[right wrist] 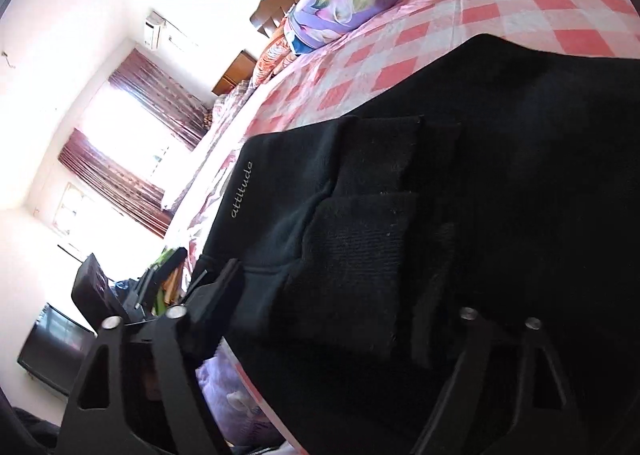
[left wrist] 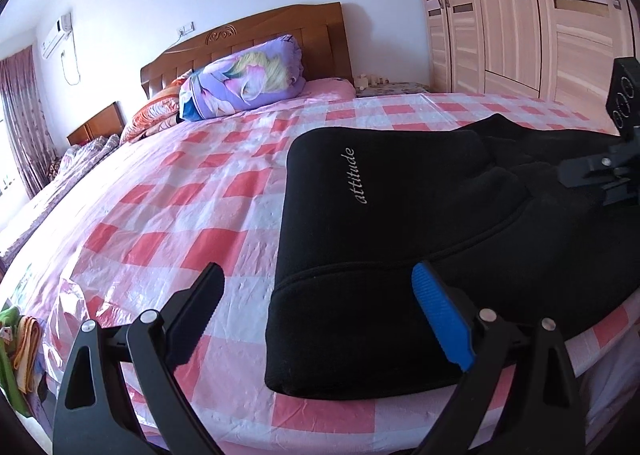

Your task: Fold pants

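Black pants with the word "attitude" lie folded on the pink checked bed sheet, close to the near edge. My left gripper is open, its black finger over the sheet and its blue finger over the pants' near corner, gripping nothing. In the left wrist view my right gripper sits low over the pants at the right. In the right wrist view the right gripper has its jaws apart, with the pants and their folded cuffs lying between them. The cloth is not bunched.
A rolled purple floral quilt and pillows lie against the wooden headboard. A pale wardrobe stands beyond the bed at the right. Green and orange cloth hangs off the bed's near left. Curtained windows glare brightly.
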Demonstrator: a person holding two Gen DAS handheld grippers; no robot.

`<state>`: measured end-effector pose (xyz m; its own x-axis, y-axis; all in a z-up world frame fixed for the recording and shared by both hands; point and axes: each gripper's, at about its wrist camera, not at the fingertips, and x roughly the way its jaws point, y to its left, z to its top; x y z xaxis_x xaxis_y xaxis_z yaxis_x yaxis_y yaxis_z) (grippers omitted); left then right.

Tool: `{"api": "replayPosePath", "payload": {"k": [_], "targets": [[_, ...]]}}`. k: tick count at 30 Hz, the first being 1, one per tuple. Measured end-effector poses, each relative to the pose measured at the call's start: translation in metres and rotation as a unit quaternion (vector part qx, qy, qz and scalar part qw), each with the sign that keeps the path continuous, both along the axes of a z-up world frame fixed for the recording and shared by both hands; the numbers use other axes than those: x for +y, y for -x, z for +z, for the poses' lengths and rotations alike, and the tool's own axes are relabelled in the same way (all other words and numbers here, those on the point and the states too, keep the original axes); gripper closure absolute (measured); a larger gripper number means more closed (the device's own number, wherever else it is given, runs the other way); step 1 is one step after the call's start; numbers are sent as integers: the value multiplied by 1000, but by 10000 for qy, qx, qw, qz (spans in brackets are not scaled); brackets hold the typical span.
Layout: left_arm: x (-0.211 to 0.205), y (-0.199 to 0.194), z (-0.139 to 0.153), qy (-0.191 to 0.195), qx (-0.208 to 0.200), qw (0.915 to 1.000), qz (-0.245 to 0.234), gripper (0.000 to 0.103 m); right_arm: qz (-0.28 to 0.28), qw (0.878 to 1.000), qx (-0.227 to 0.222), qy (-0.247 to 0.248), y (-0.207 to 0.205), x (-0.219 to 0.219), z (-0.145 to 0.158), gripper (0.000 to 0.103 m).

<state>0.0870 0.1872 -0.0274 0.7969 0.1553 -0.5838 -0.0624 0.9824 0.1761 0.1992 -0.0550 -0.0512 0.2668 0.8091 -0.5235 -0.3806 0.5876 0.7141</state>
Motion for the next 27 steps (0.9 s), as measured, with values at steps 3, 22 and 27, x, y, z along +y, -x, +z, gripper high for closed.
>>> {"api": "replayPosePath", "payload": {"k": [3, 22, 27], "targets": [[3, -1, 0, 13, 19, 10000, 24, 8, -196, 9998, 47, -55, -5, 0, -5, 71], [-18, -12, -1, -120, 165, 9998, -89, 6, -1063, 9935, -405, 35, 40, -65, 1, 81], [-25, -2, 33, -149, -269, 9995, -63, 7, -1083, 9933, -400, 22, 36, -58, 2, 81]]}}
